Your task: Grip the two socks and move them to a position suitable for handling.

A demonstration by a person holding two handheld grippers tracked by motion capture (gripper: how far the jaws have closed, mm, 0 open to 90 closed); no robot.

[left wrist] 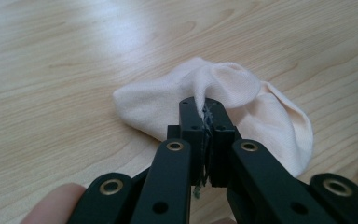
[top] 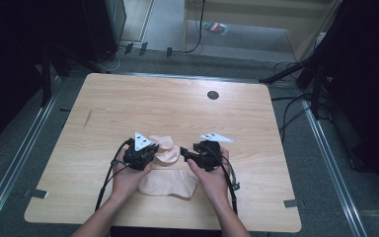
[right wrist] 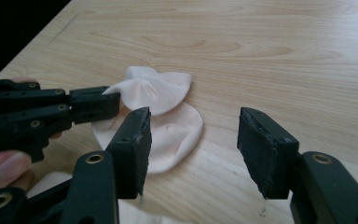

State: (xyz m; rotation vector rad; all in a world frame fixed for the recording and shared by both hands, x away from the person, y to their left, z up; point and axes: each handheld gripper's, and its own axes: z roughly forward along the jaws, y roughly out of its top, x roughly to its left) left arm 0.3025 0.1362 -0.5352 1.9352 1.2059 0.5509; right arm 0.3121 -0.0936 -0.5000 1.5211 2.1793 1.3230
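Observation:
A small pale peach cloth (top: 168, 152) lies on the wooden table (top: 128, 103) between my two hands. My left gripper (left wrist: 204, 106) is shut on a raised fold of this cloth (left wrist: 247, 93), which is pulled up into a peak at the jaws. In the right gripper view the cloth (right wrist: 163, 91) lies to the left, with the left gripper (right wrist: 95, 106) pinching its edge. My right gripper (right wrist: 193, 135) is open, its jaws apart over bare wood beside the cloth, with nothing between them. From above, the left gripper (top: 153, 149) and right gripper (top: 184, 152) face each other across the cloth.
A second, larger peach cloth (top: 170, 185) lies flat nearer the person, between the wrists. A black round grommet (top: 212, 95) sits near the table's far edge. Cables and dark stands (top: 306, 74) surround the table on the floor.

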